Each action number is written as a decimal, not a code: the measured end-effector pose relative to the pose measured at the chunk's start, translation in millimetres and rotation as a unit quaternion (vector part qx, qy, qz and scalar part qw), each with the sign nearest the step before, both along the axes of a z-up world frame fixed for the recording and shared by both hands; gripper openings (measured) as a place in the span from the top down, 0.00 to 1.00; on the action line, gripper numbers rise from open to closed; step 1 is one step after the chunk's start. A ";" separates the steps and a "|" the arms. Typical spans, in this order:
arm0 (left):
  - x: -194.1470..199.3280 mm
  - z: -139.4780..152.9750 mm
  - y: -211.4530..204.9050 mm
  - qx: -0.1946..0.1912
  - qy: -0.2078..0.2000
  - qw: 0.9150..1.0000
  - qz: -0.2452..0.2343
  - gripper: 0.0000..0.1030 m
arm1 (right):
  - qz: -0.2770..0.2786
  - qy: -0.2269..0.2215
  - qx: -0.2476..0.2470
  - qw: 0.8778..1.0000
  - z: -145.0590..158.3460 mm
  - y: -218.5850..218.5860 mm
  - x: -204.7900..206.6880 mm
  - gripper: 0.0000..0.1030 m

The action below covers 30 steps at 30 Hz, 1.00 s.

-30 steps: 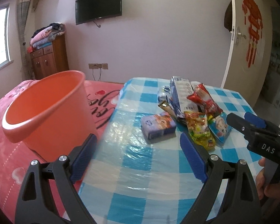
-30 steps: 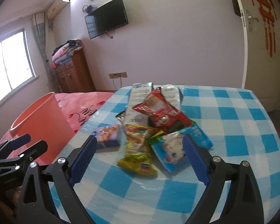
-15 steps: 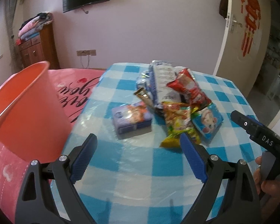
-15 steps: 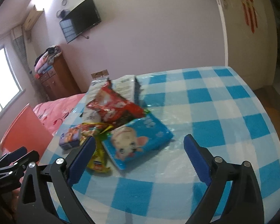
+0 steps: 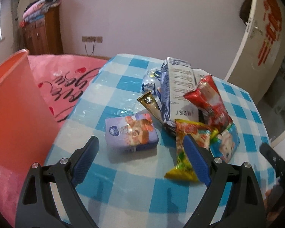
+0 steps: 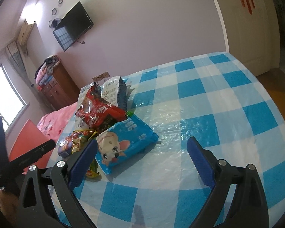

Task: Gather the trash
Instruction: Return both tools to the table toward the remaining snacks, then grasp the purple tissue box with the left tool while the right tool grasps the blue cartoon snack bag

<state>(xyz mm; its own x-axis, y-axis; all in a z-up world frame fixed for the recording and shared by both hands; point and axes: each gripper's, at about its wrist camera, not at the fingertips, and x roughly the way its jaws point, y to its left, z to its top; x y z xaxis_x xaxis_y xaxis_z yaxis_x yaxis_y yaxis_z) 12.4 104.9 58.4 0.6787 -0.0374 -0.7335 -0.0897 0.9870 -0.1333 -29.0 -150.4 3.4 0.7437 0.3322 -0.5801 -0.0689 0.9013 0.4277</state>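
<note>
A heap of wrappers lies on the blue-and-white checked table. In the left wrist view a purple packet lies just ahead of my open left gripper, with a yellow-green snack bag, a red bag, a white-and-blue bag and a blue cartoon pack to its right. An orange bin stands at the left table edge. My right gripper is open; its left finger is beside the blue cartoon pack, near the red bag.
A pink bedspread lies beyond the bin. A wooden cabinet with folded cloth stands at the back left, a TV hangs on the wall, and a white door is at the right. Bare tablecloth stretches right of the heap.
My left gripper has moved closer to the purple packet, and the bin has slid to the left edge. My right gripper has swung right, so the heap now lies at its left finger.
</note>
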 end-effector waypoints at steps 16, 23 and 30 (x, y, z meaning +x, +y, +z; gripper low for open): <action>45.2 -36.2 -0.1 0.016 0.043 0.999 0.025 0.12 | 0.023 0.018 0.027 0.999 -10.7 -3.2 9.5 0.09; 52.6 -46.9 -1.0 0.020 0.047 0.998 0.030 0.20 | 0.030 0.036 0.036 0.998 -21.9 -2.6 14.8 0.09; 51.2 -45.8 -8.4 0.021 0.040 0.999 0.008 0.29 | 0.033 0.036 0.036 0.998 -22.8 -2.2 15.2 0.09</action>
<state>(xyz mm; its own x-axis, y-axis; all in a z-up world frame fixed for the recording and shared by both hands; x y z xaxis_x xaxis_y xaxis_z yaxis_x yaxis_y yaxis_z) 63.6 96.5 12.6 0.6181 0.0053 -0.7861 -0.1152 0.9898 -0.0839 -13.8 -152.6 -19.4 0.6761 0.4225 -0.6037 -0.0943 0.8622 0.4978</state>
